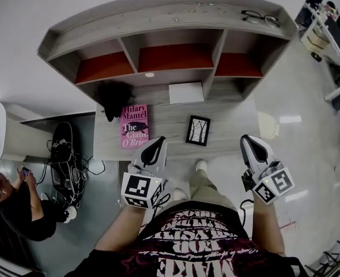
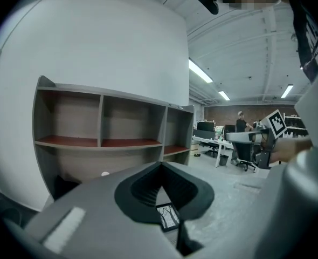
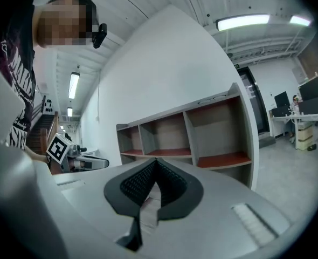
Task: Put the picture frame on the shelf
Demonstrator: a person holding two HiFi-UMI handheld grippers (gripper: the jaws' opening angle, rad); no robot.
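Lying flat on the wood-grain desk before the shelf, the black rectangular picture frame was glimpsed between the left gripper's ribbed pads, not the right gripper's; both pairs were pressed together, empty.

We get bright, even indoor light from ceiling strips. Pale glare patches on floor. Soft shadows only. We note heavy fisheye: shelf bows, corners black in gripper views. Near foreground blurred.
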